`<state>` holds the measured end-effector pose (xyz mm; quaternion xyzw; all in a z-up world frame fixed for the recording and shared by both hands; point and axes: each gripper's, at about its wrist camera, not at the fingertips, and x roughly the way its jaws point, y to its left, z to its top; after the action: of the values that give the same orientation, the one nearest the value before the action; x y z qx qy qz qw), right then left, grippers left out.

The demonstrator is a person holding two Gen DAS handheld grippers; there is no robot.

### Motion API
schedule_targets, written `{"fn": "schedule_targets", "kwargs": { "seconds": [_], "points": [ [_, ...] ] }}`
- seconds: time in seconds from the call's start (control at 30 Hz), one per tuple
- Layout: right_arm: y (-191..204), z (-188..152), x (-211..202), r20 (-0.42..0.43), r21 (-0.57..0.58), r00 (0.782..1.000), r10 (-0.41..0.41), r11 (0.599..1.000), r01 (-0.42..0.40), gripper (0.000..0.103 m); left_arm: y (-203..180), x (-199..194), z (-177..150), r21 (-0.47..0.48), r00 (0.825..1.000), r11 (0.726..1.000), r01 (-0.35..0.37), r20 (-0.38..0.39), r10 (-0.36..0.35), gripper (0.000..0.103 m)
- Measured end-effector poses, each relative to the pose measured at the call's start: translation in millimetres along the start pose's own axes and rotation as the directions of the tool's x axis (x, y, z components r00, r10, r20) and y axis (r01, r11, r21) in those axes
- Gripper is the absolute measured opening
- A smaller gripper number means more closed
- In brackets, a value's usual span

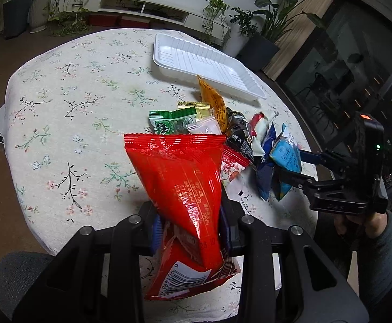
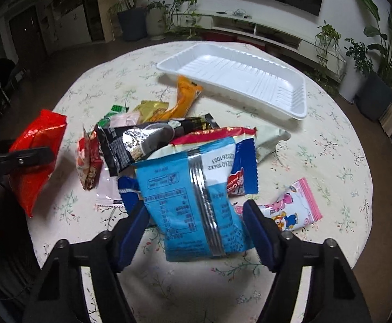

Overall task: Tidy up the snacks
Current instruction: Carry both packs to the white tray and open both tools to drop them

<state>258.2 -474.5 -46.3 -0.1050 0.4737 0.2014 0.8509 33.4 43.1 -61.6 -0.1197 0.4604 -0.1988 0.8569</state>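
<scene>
My left gripper (image 1: 190,231) is shut on a large red snack bag (image 1: 179,172) and holds it above the table; the bag also shows in the right wrist view (image 2: 38,148). My right gripper (image 2: 196,228) is shut on a light blue snack packet (image 2: 193,204), also seen from the left wrist view (image 1: 286,158). A pile of snacks lies on the table: a black packet (image 2: 142,140), an orange packet (image 2: 183,97), a green packet (image 1: 169,123). An empty white tray (image 2: 298,107) sits at the far side (image 1: 163,67).
A pink cartoon packet (image 2: 292,210) lies apart at the right. The round table has a floral cloth (image 1: 74,113). Potted plants (image 1: 260,45) and a TV shelf (image 2: 263,29) stand beyond it.
</scene>
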Motion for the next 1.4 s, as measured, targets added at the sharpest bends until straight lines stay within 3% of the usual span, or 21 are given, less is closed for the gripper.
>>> {"fn": "schedule_targets", "kwargs": {
  "seconds": [0.13,0.3,0.47,0.7,0.87,0.97,1.17,1.27,1.4],
  "points": [
    [-4.2,-1.4,7.2,-0.033,0.012,0.999,0.002,1.000,-0.001,0.066,0.9,0.2,-0.4,0.000,1.000,1.000,0.005,-0.006,-0.005,0.031],
    [-5.3,-3.7,6.0,-0.032,0.019,0.999,0.043,0.999,-0.042,0.049,0.4,3.4,0.6,0.002,1.000,1.000,0.014,-0.013,-0.014,0.031],
    [-4.6,-2.5,4.2,-0.021,0.052,0.996,0.089,0.995,-0.088,0.042,-1.2,1.6,2.1,0.007,1.000,1.000,0.022,-0.011,-0.022,0.031],
    [-17.1,-2.1,-23.6,0.077,0.150,0.975,0.206,0.965,-0.216,0.040,4.4,-4.2,8.9,-0.002,0.999,0.999,0.032,0.000,-0.032,0.031],
    [-44.5,0.5,-42.1,0.158,0.243,0.957,0.243,0.930,-0.276,0.040,13.6,-19.2,27.7,-0.014,0.999,0.999,0.037,0.037,-0.036,0.031],
    [-81.9,1.3,-44.4,0.191,0.364,0.963,0.188,0.898,-0.247,0.040,23.9,-27.5,48.8,-0.016,0.998,0.999,0.028,0.064,-0.027,0.031],
    [-171.5,15.0,-43.7,0.202,0.608,0.979,0.038,0.778,-0.156,0.040,35.2,-25.9,120.6,0.048,0.992,0.996,-0.071,0.104,0.065,0.031],
    [-189.6,48.4,-40.4,0.202,0.613,0.979,-0.006,0.781,-0.121,0.040,28.2,-7.8,167.2,0.099,0.989,0.988,-0.118,0.104,0.108,0.031],
    [-177.6,115.6,-26.2,0.235,0.521,0.971,0.031,0.840,-0.153,0.040,12.5,35.7,230.8,0.168,0.988,0.975,-0.143,0.086,0.130,0.031]
  ]
}}
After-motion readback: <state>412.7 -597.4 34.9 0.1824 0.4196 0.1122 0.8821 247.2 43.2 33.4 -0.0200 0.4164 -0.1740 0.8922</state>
